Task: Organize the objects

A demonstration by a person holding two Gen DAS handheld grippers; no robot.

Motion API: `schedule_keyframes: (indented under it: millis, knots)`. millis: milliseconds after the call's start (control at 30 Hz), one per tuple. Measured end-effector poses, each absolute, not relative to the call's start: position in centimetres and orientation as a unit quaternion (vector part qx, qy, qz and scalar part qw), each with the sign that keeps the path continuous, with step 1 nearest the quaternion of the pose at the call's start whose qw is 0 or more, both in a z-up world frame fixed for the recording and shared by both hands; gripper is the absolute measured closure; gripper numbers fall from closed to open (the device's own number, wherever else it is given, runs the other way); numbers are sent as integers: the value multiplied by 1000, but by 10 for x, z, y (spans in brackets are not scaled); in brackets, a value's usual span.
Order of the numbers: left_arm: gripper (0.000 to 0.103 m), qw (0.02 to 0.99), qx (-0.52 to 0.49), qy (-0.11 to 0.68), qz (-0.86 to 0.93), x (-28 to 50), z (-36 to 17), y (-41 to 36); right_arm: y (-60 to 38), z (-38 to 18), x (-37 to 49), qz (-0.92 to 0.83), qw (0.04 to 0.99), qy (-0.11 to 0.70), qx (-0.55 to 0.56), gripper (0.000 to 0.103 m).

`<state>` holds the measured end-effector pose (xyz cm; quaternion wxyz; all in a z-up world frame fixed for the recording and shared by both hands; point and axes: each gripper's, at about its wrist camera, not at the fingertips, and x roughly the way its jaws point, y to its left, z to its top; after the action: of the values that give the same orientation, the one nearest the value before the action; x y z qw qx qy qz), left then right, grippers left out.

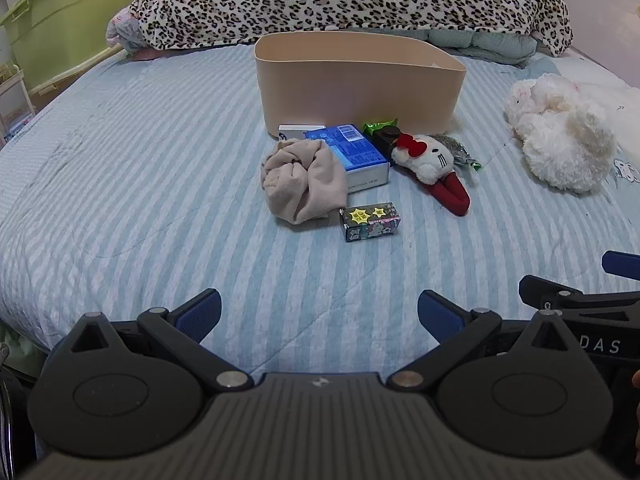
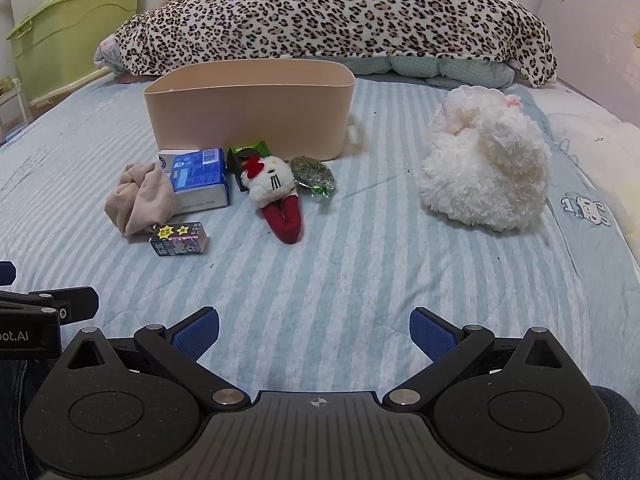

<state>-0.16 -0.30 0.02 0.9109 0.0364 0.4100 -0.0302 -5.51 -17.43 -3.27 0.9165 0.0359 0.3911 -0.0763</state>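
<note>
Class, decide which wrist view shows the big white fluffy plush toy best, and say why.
The right wrist view: the white fluffy plush toy sits whole and large on the striped bedspread, right of the beige bin. In the left wrist view it lies near the right edge, smaller and bent by the fisheye.

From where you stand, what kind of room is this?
Most likely a bedroom: a blue-and-white striped quilted bed cover, a leopard-print blanket heaped at the far end, and a fluffy white plush toy lying on it.
</note>
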Motion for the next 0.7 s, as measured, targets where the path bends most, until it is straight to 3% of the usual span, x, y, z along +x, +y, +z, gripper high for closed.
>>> schedule_keyframes:
  millis: [700]
  knots:
    - [0,913,43,405,-35,-1,0,-1,-170,-31,-52,-80,918,387,23,0]
